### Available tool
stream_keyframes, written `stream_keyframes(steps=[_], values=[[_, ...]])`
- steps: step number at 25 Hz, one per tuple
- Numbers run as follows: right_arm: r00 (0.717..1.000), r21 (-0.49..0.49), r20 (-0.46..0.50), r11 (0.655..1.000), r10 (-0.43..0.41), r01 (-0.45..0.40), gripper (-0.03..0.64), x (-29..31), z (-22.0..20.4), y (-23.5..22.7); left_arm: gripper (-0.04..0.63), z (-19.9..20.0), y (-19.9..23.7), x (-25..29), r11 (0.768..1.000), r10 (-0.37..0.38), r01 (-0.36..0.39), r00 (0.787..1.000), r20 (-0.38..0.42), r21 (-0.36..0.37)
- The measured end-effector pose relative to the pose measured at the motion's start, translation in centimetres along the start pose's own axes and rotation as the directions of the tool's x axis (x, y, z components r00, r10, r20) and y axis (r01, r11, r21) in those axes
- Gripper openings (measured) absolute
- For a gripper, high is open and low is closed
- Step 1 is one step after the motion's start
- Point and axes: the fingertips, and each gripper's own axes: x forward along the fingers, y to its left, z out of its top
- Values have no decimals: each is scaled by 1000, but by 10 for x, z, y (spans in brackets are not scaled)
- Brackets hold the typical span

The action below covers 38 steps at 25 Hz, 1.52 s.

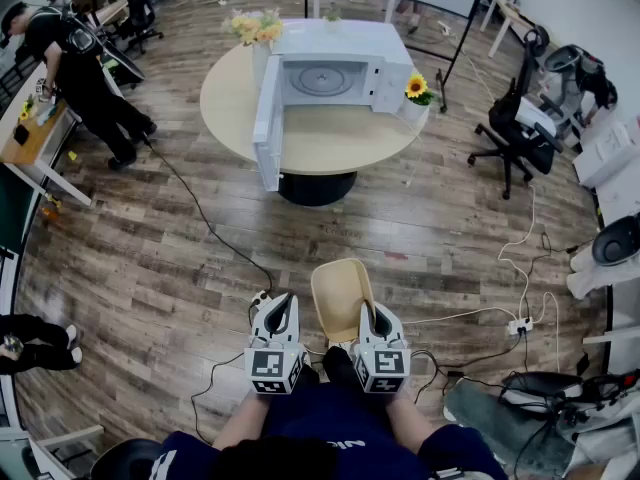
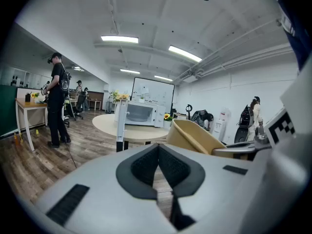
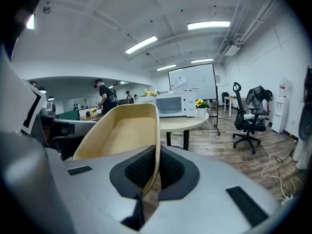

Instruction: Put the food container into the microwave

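A beige food container (image 1: 340,290) is held out low in front of me, over the wooden floor. My right gripper (image 1: 376,315) is shut on its right rim; in the right gripper view the thin wall of the container (image 3: 122,130) runs between the dark pads (image 3: 171,168). My left gripper (image 1: 282,308) hangs just left of the container, shut and empty (image 2: 158,155). Far ahead, the white microwave (image 1: 330,76) stands on a round table (image 1: 310,140) with its door (image 1: 267,123) swung wide open to the left.
Flowers (image 1: 256,28) and a sunflower pot (image 1: 417,88) flank the microwave. A cable (image 1: 205,223) crosses the floor from the table. An office chair (image 1: 515,133) stands to the right, a power strip (image 1: 518,324) lies near it, and a person (image 1: 75,78) stands at a desk on the left.
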Motion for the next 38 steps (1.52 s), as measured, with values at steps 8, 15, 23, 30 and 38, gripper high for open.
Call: stream_keyframes(steps=[8, 15, 23, 30, 38], values=[[1000, -32, 30, 999, -6, 7, 11, -16, 0, 16, 3, -7, -10, -29, 999, -41, 41, 999, 4, 29], [998, 13, 56, 1000, 28, -28, 12, -18, 4, 14, 3, -5, -22, -31, 995, -98, 98, 995, 22, 22], [998, -14, 57, 1000, -20, 21, 12, -7, 9, -5, 264, -4, -33, -17, 977, -203, 205, 978, 41, -59], [996, 33, 93, 999, 11, -14, 11, -7, 18, -24, 430, 3, -30, -2, 986, -155, 158, 987, 50, -52], [996, -37, 79, 999, 38, -35, 11, 8, 25, -46, 430, 1, -40, 25, 992, -110, 113, 993, 41, -59]])
